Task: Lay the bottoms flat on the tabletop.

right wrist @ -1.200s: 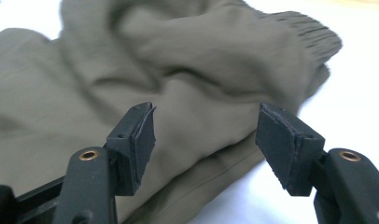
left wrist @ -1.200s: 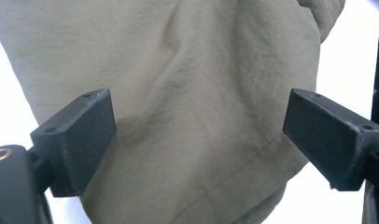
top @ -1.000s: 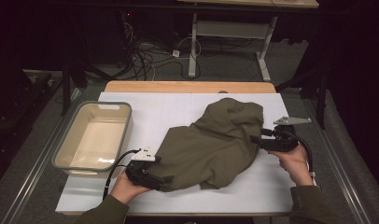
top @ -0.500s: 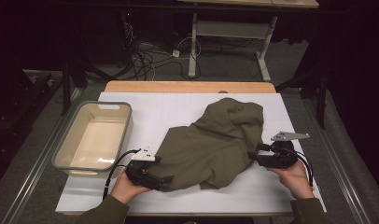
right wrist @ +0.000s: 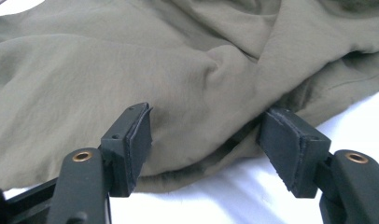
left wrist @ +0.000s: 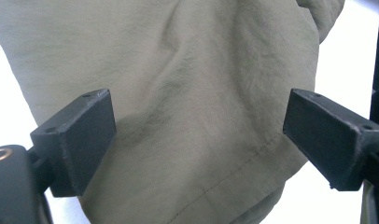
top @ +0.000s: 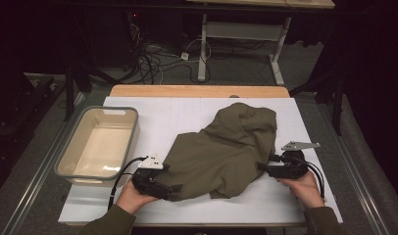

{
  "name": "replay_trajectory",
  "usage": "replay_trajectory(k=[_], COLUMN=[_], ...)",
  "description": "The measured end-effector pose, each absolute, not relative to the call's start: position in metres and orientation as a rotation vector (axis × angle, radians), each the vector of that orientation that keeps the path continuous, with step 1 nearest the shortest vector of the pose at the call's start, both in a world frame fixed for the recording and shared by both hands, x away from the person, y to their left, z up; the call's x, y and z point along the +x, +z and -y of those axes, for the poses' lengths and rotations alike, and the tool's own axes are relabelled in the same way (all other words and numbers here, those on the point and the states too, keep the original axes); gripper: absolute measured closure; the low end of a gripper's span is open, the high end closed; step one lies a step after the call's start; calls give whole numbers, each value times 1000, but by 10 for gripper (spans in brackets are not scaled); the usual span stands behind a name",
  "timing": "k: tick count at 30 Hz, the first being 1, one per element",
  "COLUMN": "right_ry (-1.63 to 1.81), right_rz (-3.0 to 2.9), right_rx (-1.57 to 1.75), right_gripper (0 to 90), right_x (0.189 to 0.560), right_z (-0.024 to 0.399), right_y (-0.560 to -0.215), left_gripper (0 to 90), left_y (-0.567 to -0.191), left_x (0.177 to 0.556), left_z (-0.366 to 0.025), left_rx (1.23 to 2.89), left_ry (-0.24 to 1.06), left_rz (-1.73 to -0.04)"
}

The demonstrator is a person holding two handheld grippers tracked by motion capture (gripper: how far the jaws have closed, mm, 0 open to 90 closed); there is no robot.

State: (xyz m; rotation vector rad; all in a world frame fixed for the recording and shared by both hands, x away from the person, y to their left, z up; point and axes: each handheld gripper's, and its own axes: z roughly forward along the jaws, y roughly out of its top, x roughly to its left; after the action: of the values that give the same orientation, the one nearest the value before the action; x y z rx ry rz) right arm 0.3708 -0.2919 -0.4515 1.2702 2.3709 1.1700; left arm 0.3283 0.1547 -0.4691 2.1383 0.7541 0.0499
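- Left gripper (top: 175,188) at the near hem of the olive garment (top: 226,152), jaws wide apart, cloth between them unpinched.
- Right gripper (top: 261,167) at the garment's right edge, jaws just opened further, a fold between them ungripped.
- Garment crumpled mid-counter (top: 187,117).
- Beige tub (top: 131,134) far left.

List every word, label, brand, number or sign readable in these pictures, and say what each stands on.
None can be read.
The olive garment shows plain cloth and a stitched hem, no tag or print.
The tub, the white table cover and both claws, left and right, bear no lettering.
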Motion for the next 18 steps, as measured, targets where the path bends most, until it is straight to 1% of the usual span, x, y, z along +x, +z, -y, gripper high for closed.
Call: replay_trajectory(k=[10, 18], right_ry=[1194, 1123], right_rz=[-2318, -2372], right_rx=[1252, 1327], right_gripper=[351, 321], right_x=[381, 398], right_z=[283, 277], right_y=[-444, -461], left_gripper=[89, 89], left_y=[-469, -470], left_x=[329, 328], left_z=[-155, -155], left_rx=[2141, 2142], left_ry=[51, 50], left_rz=[-755, -753])
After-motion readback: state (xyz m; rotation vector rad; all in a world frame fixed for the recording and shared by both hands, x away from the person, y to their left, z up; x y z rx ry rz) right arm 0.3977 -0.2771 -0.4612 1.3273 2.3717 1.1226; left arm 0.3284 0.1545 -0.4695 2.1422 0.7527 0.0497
